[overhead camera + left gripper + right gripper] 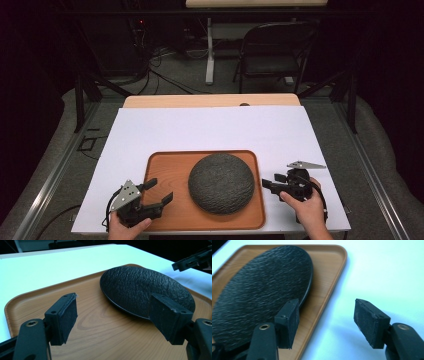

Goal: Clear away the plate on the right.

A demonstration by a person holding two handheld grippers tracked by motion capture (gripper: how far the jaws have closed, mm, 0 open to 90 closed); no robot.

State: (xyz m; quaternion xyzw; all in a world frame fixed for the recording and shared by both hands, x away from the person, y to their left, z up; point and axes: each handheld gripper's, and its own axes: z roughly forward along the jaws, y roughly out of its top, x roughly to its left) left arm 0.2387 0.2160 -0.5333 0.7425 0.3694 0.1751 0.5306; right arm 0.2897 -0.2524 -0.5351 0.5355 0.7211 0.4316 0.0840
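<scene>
On the bench, a dark plate (221, 183) lies untouched on the tray (160, 170); left hand-held gripper (156, 194) and right hand-held gripper (268, 184) flank it, jaws apart, empty, so nothing looks begun.

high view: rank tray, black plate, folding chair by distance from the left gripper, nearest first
1. Wooden tray: the left gripper, open, has its jaws over the tray's left part.
2. Black plate: on the tray's right half, just right of the gripper.
3. Folding chair: on the floor beyond the table's far edge, upper right.
</scene>
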